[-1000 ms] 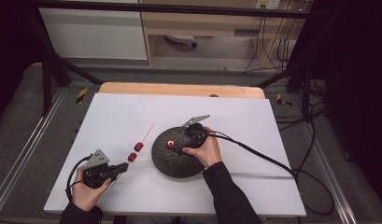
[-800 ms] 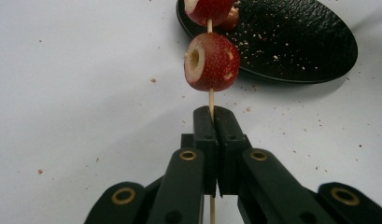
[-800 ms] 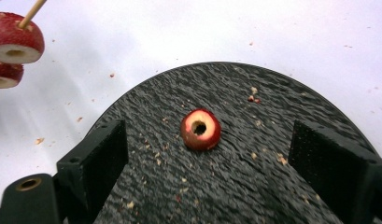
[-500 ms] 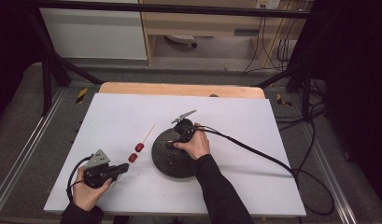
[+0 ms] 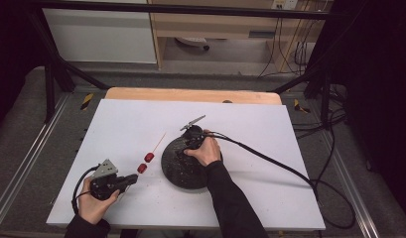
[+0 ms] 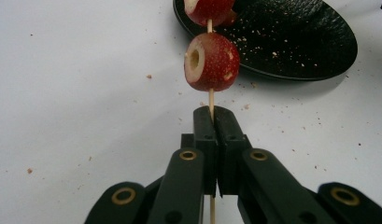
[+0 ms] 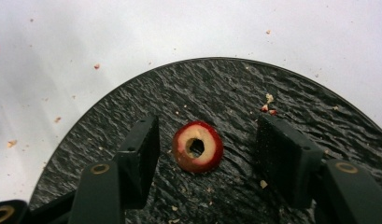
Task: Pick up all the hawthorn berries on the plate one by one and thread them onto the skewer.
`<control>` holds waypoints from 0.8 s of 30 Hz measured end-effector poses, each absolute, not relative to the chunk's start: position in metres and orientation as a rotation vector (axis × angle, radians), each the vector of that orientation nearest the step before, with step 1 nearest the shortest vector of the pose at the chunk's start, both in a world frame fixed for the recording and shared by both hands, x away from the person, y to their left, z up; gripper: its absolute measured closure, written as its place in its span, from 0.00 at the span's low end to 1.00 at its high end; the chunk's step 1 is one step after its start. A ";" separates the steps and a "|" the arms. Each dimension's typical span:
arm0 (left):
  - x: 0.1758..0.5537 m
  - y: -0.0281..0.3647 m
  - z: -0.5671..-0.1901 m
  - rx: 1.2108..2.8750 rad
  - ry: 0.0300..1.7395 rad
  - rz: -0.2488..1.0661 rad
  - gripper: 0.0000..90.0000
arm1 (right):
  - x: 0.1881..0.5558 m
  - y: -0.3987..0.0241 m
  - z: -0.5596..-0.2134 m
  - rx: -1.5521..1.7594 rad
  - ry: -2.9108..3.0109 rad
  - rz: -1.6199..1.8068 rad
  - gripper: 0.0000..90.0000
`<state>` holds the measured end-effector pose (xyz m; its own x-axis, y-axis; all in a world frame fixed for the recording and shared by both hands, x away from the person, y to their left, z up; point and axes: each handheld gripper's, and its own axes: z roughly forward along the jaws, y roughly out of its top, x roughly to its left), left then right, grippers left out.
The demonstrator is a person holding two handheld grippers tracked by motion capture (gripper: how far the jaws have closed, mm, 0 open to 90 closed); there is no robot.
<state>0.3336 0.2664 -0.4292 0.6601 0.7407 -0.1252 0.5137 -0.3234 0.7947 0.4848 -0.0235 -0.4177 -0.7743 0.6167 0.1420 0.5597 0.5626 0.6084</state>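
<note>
Between the wide-spread black jaws of the right gripper (image 7: 205, 154) lies one cored slice of red fruit (image 7: 197, 147), a round ring with pale flesh, a red skin and a dark hole through its middle. It rests flat on the round black plate with a rippled, slate-like surface (image 7: 291, 98), touching neither jaw. Pale crumbs dot the plate, and two small red bits lie near its far edge.

The left gripper (image 6: 212, 122) has its jaws pressed together on a thin pale wooden skewer (image 6: 210, 100), which runs up out of the pads and down below them. Two red fruit pieces are threaded on it: the nearer fruit piece (image 6: 211, 61) is rounded, with speckled skin and a cut, pale end with a hollow; the farther fruit piece (image 6: 210, 10) is cropped by the top edge, over the plate's rim (image 6: 254, 72).

In the high view, the skewer's bare end (image 5: 159, 141) points away across the white table (image 5: 270, 129), with both red pieces just left of the plate (image 5: 175, 171). The right hand (image 5: 205, 151) holds its gripper over the plate; the left hand (image 5: 94, 206) grips the left gripper near the table's front left corner.
</note>
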 end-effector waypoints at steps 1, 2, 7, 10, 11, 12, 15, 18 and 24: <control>0.334 0.267 -0.429 2.004 0.972 0.328 0.98 | 0.485 -0.023 -0.418 0.996 2.711 0.990 0.47; 0.334 0.267 -0.429 2.003 0.973 0.328 0.98 | 0.486 -0.023 -0.418 0.985 2.719 0.980 0.48; 0.333 0.267 -0.429 2.003 0.972 0.329 0.98 | 0.486 -0.016 -0.419 0.927 2.750 0.967 0.52; 0.333 0.267 -0.429 1.999 0.972 0.329 0.98 | 0.486 -0.014 -0.419 0.916 2.766 0.958 0.56; 0.333 0.268 -0.429 2.000 0.972 0.328 0.98 | 0.486 -0.014 -0.420 0.918 2.771 0.952 0.57; 0.334 0.268 -0.429 2.002 0.972 0.328 0.98 | 0.486 -0.015 -0.420 0.915 2.777 0.943 0.57; 0.333 0.267 -0.429 2.002 0.971 0.328 0.98 | 0.486 -0.015 -0.422 0.907 2.792 0.914 0.60; 0.334 0.267 -0.429 2.004 0.972 0.329 0.98 | 0.486 -0.014 -0.422 0.913 2.796 0.918 0.64; 0.333 0.267 -0.428 2.000 0.971 0.329 0.98 | 0.487 -0.015 -0.422 0.934 2.805 0.900 0.68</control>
